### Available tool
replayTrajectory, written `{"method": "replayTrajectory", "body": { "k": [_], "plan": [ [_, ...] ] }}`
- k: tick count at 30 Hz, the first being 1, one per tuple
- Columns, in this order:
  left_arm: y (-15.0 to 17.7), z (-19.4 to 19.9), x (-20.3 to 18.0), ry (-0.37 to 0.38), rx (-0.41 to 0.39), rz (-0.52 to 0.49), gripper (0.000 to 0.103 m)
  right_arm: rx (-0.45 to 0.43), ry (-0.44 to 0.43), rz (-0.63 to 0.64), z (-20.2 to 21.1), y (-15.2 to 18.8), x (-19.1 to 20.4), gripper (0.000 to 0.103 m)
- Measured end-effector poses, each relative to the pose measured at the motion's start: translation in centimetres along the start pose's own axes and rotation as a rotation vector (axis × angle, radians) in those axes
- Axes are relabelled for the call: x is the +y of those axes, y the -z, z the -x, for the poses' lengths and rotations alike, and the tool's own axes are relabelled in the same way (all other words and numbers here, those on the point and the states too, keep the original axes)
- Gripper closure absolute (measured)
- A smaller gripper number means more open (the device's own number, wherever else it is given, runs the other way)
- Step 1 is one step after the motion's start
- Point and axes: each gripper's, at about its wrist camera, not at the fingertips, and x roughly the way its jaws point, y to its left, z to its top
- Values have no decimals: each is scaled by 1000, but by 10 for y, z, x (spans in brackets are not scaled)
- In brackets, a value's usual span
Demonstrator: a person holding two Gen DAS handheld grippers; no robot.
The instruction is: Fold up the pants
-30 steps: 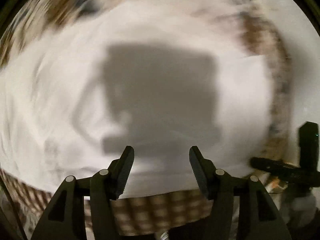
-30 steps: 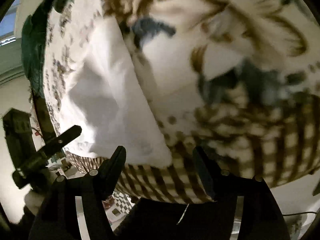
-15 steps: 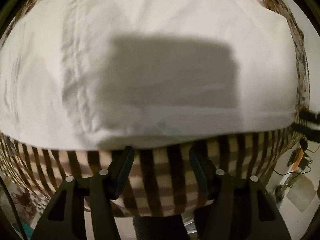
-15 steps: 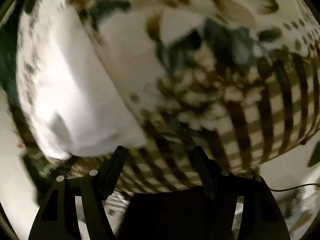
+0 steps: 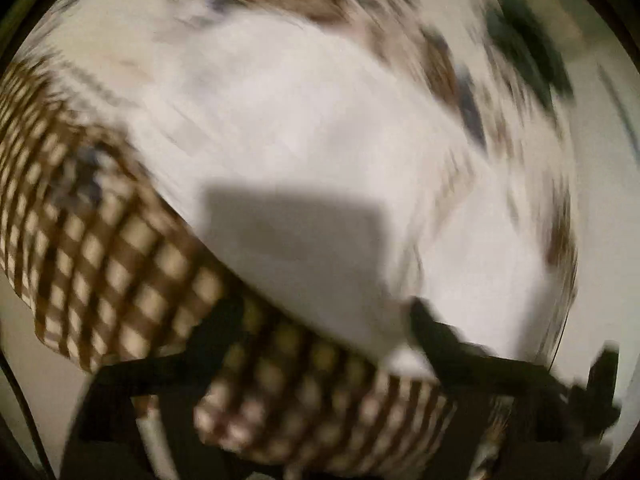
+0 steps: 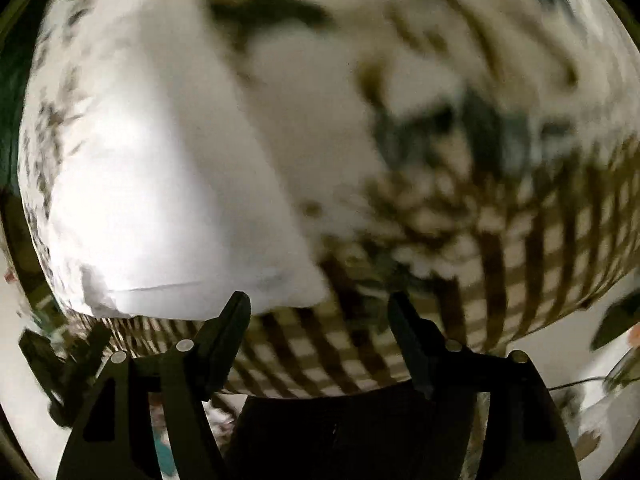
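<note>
while both views are smeared by motion blur, we list what can be read. item one: white pants (image 6: 160,200), folded into a flat block, lying on a patterned cloth (image 6: 520,264) that covers the bench; in the right wrist view the pants fill the left half of the frame, their near edge just above the left finger of the right hand-held gripper (image 6: 320,312). item two: the same pants (image 5: 320,140) in the left wrist view, spread across the middle of the frame, with a dark rectangular shadow (image 5: 292,236) cast on their lower part. item three: the cloth (image 5: 112,264), brown-and-cream check along its border, with larger brown, grey and white motifs further in; it hangs over the bench edge in both views. item four: right hand-held gripper, fingers set wide apart and holding nothing, with checked cloth showing between them. item five: left hand-held gripper (image 5: 320,328), badly blurred; its two dark fingers appear spread, one over the check border and one against the near edge of the pants, with nothing clamped between them that we can make out.
</note>
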Motion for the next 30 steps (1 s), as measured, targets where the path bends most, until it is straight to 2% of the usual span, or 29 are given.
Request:
{"method": "replayTrajectory", "body": {
  "k": [1,4,6,8,9,10,12,13,16,18,21,22,23,25,30],
  "plan": [
    [-11,2,16,16,-27,67,1,-19,-2,23,6,-3,12,24],
    [-28,-8,63,98,-65,274,1,-83,-32,108,18,-14,61,24],
    [-29,-30,96,195,-89,465,1,-89,-53,153,14,-19,98,24],
    [-34,-48,110,271,-88,560,2,-77,-69,168,5,-23,121,24],
    [-36,-52,110,284,-86,572,2,-72,-75,178,-3,-24,133,24],
    [-38,-52,108,295,-100,565,5,-68,-72,187,-8,-24,141,24],
    [-43,-39,97,339,-156,499,35,-69,-57,203,-24,-18,166,24],
    [-45,-34,92,330,-158,474,40,-66,-56,213,-30,-18,173,24],
    [-47,-30,87,321,-169,453,40,-51,-28,246,-44,-12,187,24],
    [-49,-47,98,342,-140,508,36,-39,-11,261,-58,-10,197,24],
    [-55,-61,107,375,-163,545,40,-30,5,273,-67,-9,202,24],
    [-58,-58,106,370,-175,519,53,-30,3,272,-71,-9,206,24],
    [-56,-51,102,364,-184,485,70,-31,1,271,-72,-10,206,24],
    [-56,-28,82,361,-235,399,78,-36,-4,266,-70,-12,203,24],
    [-41,46,-8,371,-332,120,81,-68,-26,248,-56,-15,180,24]
  ]
}}
